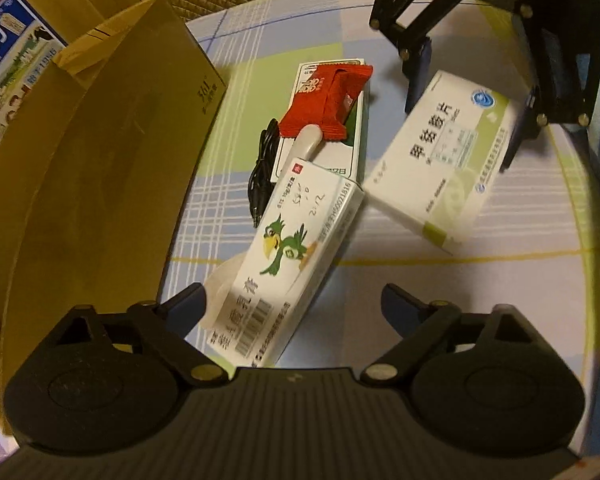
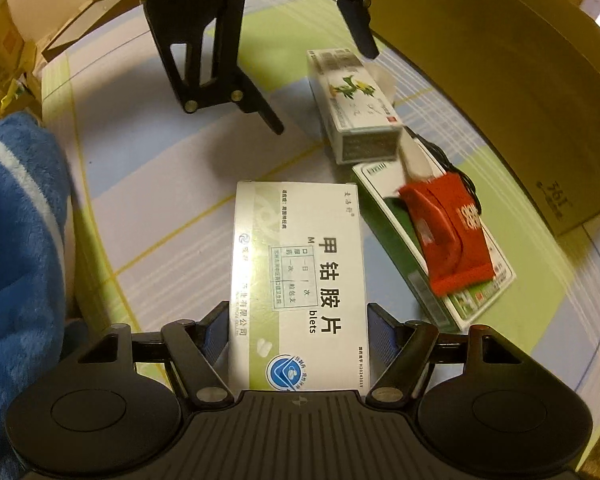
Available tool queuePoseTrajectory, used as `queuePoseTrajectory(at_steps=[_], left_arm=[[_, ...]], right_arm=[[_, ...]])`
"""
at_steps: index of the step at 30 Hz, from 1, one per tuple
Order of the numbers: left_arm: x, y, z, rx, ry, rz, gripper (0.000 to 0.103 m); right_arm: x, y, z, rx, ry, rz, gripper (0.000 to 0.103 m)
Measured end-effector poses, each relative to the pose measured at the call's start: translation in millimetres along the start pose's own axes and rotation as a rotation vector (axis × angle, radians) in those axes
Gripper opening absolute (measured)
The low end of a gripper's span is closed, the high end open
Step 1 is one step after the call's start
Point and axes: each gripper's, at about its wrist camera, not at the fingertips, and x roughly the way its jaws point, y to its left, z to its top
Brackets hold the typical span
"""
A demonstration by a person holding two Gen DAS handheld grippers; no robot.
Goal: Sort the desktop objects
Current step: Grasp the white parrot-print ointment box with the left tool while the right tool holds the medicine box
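Note:
My left gripper (image 1: 292,300) is open, its jaws wide around the near end of the parrot medicine box (image 1: 296,256), which lies tilted on other items. My right gripper (image 2: 296,320) is shut on the white-green tablet box (image 2: 300,276), which also shows in the left wrist view (image 1: 440,156) held between blue fingers (image 1: 416,80). A red snack packet (image 1: 326,100) lies on a flat green-white box (image 1: 356,120), with a white tube (image 1: 310,140) under it. A black cable (image 1: 264,168) lies beside them.
A large open cardboard box (image 1: 112,168) stands at the left of the table, also in the right wrist view (image 2: 520,80). The checkered tablecloth (image 1: 480,280) covers the table. A blue fleece (image 2: 16,240) lies at the left in the right wrist view.

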Motion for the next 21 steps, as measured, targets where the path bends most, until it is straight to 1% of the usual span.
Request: queuePoseTrajectory(at_steps=[1, 3, 4, 6, 8, 9, 12, 13, 15, 17, 20, 21], left_arm=[[2, 1, 1, 0.000, 0.002, -0.006, 0.085], [6, 4, 4, -0.011, 0.005, -0.016, 0.076], [7, 5, 4, -0.025, 0.005, -0.016, 0.074], [6, 5, 5, -0.061, 0.001, -0.007, 0.065], [2, 4, 4, -0.098, 0.003, -0.002, 0.058], [-1, 2, 3, -0.118, 0.009, 0.001, 0.054], [-8, -6, 0, -0.176, 0.034, 0.016, 0.045], [-11, -9, -1, -0.187, 0.041, 0.014, 0.044], [-14, -17, -4, -0.202, 0.063, -0.005, 0.034], [-18, -25, -6, -0.217, 0.072, -0.012, 0.034], [-22, -32, -8, -0.228, 0.049, -0.004, 0.034], [-21, -33, -8, -0.233, 0.042, -0.003, 0.036]], right_arm=[[0, 2, 4, 0.001, 0.001, 0.000, 0.068], [-2, 2, 1, 0.005, -0.002, -0.002, 0.068], [-3, 2, 0, 0.004, -0.003, -0.002, 0.068], [-1, 5, 6, 0.002, -0.003, -0.005, 0.068], [-2, 4, 6, 0.001, -0.005, -0.004, 0.068], [-3, 5, 6, 0.002, -0.006, -0.004, 0.068], [-3, 7, 4, 0.003, -0.013, -0.002, 0.068], [-4, 7, 4, 0.003, -0.015, -0.003, 0.068], [-7, 3, 2, 0.006, -0.020, -0.006, 0.068], [-5, 4, 1, 0.014, -0.026, -0.007, 0.068], [-6, 4, 0, 0.031, -0.038, -0.007, 0.068], [-3, -2, 2, 0.036, -0.039, -0.006, 0.068]])
